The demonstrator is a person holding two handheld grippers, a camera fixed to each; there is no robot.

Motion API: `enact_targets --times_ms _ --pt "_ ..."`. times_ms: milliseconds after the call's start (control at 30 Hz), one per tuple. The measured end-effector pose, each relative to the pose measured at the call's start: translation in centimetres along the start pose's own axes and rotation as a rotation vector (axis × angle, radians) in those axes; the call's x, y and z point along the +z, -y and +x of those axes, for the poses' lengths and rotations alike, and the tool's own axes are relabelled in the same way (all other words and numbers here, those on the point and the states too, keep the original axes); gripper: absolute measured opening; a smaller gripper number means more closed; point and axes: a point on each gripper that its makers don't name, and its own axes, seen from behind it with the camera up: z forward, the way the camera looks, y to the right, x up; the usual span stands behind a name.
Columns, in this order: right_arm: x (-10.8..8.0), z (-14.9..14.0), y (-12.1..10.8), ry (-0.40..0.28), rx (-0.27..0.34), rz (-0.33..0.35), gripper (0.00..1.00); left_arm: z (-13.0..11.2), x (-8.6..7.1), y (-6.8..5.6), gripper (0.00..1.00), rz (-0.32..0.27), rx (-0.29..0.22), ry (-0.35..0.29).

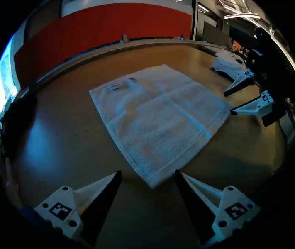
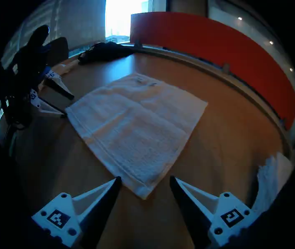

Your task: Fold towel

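Note:
A white towel (image 1: pixel 159 114) lies flat and spread out on the wooden table (image 1: pixel 72 141), with small tags near its far edge. My left gripper (image 1: pixel 147 176) is open, its fingers on either side of the towel's near corner, just short of it. In the right gripper view the same towel (image 2: pixel 137 120) lies flat, and my right gripper (image 2: pixel 145 182) is open at another corner of it. The right gripper (image 1: pixel 234 101) appears far off at the towel's right edge. The left gripper (image 2: pixel 66 106) appears beside the towel's left corner.
A red wall panel (image 1: pixel 106 29) runs behind the table's curved far edge. More white cloth (image 1: pixel 228 64) is piled at the far right, and white cloth (image 2: pixel 271 182) lies close to my right gripper. A dark bag (image 2: pixel 103 50) rests near the window.

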Motion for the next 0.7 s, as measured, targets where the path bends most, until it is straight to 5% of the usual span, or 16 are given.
enact_targets --times_ms 300,700 --pt "0.29 -0.50 0.10 0.015 0.001 0.026 0.74 -0.25 0.04 -0.35 0.89 0.001 0.013 0.013" --pt "0.29 -0.46 0.83 0.026 -0.004 0.061 0.52 -0.28 0.11 -0.99 0.69 0.005 0.010 0.018"
